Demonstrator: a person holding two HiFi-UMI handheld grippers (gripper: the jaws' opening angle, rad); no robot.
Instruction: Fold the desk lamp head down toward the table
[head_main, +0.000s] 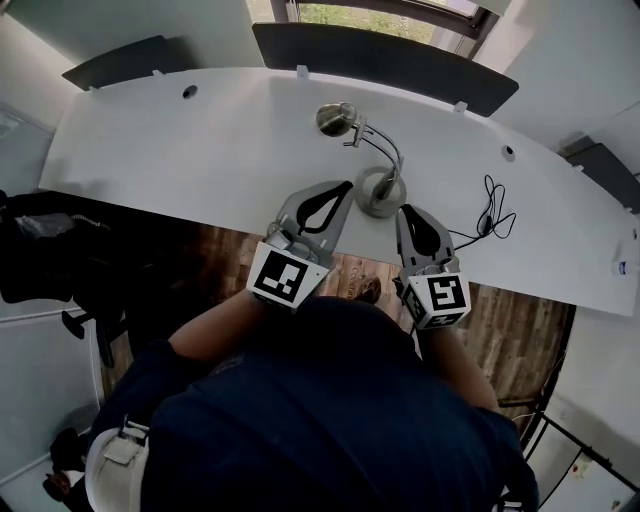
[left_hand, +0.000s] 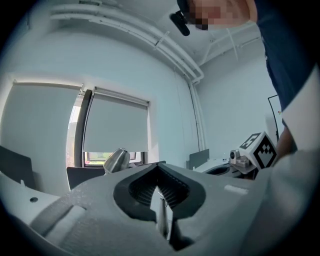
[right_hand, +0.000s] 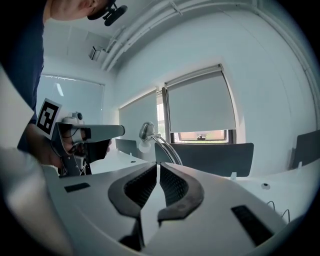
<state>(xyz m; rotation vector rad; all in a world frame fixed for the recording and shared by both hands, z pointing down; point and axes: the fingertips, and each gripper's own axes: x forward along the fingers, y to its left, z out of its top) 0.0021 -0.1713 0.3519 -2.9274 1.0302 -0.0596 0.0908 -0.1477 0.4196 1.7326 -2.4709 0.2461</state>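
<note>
Presently: silver metal desk lamp head (head_main: 336, 119), raised, lies ahead of nearer left gripper (head_main: 346, 188); right gripper (head_main: 405, 211) beside round base (head_main: 378, 197); both sets of jaws closed, empty.

White curved table (head_main: 200, 150), seen from above, wood floor (head_main: 500, 330) below its near edge. Desk lamp base (head_main: 378, 193), round and grey, stands close to the near edge, roughly mid-length. Black cable (head_main: 490, 215) lies in loose loops at 3 o'clock from the base, apart from it. Two round grommet holes: one (head_main: 190, 91) at 10 o'clock, one (head_main: 508, 153) at 2 o'clock. Dark screens (head_main: 380, 55) stand along the far edge. Small item (head_main: 622, 266) at the far right end, too small to identify.
</note>
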